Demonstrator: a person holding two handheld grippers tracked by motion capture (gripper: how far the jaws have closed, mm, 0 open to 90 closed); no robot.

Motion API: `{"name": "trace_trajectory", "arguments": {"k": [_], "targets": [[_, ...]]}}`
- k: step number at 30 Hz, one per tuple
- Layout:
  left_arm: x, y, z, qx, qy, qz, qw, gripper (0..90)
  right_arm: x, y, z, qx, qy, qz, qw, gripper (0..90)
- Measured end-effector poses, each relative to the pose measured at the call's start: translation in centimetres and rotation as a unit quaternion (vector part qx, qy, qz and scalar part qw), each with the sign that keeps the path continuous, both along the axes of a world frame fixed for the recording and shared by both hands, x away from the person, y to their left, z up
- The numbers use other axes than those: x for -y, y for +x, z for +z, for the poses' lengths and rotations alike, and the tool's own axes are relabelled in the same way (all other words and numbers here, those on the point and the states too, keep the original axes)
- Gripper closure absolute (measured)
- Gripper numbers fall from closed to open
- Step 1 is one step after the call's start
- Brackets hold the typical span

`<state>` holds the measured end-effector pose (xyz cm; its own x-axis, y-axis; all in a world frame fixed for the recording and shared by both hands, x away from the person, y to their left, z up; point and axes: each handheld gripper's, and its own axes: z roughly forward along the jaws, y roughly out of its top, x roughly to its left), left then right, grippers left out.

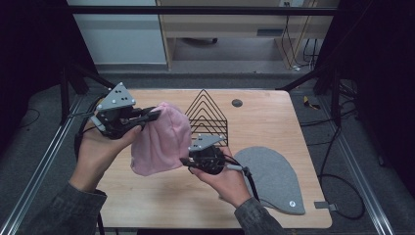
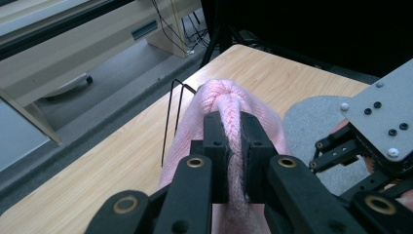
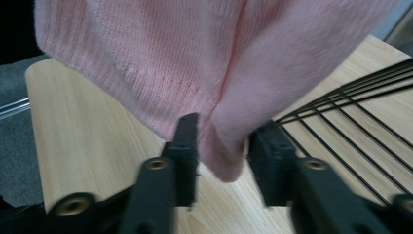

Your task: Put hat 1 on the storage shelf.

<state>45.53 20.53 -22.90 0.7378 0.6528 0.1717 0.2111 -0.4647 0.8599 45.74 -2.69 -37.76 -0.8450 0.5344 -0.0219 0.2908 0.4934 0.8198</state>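
A pink knitted hat (image 1: 161,142) hangs in the air over the left middle of the wooden table (image 1: 264,117). My left gripper (image 1: 155,115) is shut on a fold at the hat's upper part; the left gripper view has the pink hat (image 2: 229,97) pinched tight between the two black jaws of that gripper (image 2: 233,126). My right gripper (image 1: 183,160) is at the hat's lower right edge. In the right gripper view the bottom corner of the hat (image 3: 195,58) droops between the jaws of my right gripper (image 3: 224,141), which stand a little apart around it without squeezing it.
A black wire rack (image 1: 205,112) stands on the table just behind the hat. A flat grey hat-shaped piece (image 1: 271,176) lies at the front right. Dark frame legs and cables flank the table. A round hole (image 1: 237,103) sits near the back edge.
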Motion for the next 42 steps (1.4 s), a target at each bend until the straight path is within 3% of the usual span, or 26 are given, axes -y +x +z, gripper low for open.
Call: {"name": "trace_trajectory", "arguments": {"k": [1, 2, 5, 8, 12, 13, 14, 16, 19, 25, 32, 42], "targets": [[-0.1, 0.0, 0.0, 0.0, 0.0, 0.001, 1.0, 83.3, 0.0, 0.0, 0.0, 0.0, 0.0, 0.0, 1.0, 74.4], [-0.2, 0.0, 0.0, 0.0, 0.002, 0.003, 1.0, 83.3, 0.1, 0.0, 0.2, 0.0, 0.005, 0.005, 1.0, 82.2], [-1.1, 0.7, 0.1, -0.003, 0.009, 0.014, 0.9999, 83.2, 0.8, 0.1, 1.1, -0.001, 0.007, 0.011, 0.9999, 83.5], [-1.6, 1.8, 0.7, -0.002, 0.006, 0.021, 0.9998, 83.1, 1.8, 0.8, 2.8, 0.006, 0.008, 0.009, 0.9999, 83.8], [-2.0, 3.6, 2.4, 0.013, 0.005, 0.037, 0.9992, 83.1, 2.9, 2.4, 6.0, 0.016, 0.009, 0.011, 0.9998, 83.8], [-2.0, 3.6, 2.4, 0.013, 0.005, 0.037, 0.9992, 83.2, 2.9, 2.4, 6.0, 0.016, 0.009, 0.011, 0.9998, 83.8], [-2.1, 4.6, 3.1, 0.017, -0.003, 0.044, 0.9989, 83.2, 3.2, 3.3, 7.3, 0.022, 0.006, 0.011, 0.9997, 83.8], [-2.2, 5.1, 3.2, 0.02, -0.01, 0.046, 0.9987, 83.2, 3.5, 4.4, 8.2, 0.026, 0.007, 0.007, 0.9996, 83.9], [-2.6, 6.8, 3.4, 0.017, -0.039, 0.046, 0.9981, 83.1, 4.0, 6.0, 9.0, 0.029, 0.011, -0.006, 0.9995, 84.2], [-2.5, 8.2, 3.3, 0.012, -0.044, 0.05, 0.9977, 83.2, 4.8, 7.8, 9.3, 0.025, 0.011, -0.019, 0.9995, 85.1], [-2.2, 10.0, 3.0, 0.012, -0.031, 0.065, 0.9973, 82.9, 4.9, 9.9, 9.5, 0.032, -0.001, -0.049, 0.9983, 85.1], [-1.2, 12.4, 2.2, 0.01, -0.015, 0.07, 0.9974, 82.9, 4.7, 12.2, 8.5, 0.025, -0.011, -0.061, 0.9977, 85.0]]}}
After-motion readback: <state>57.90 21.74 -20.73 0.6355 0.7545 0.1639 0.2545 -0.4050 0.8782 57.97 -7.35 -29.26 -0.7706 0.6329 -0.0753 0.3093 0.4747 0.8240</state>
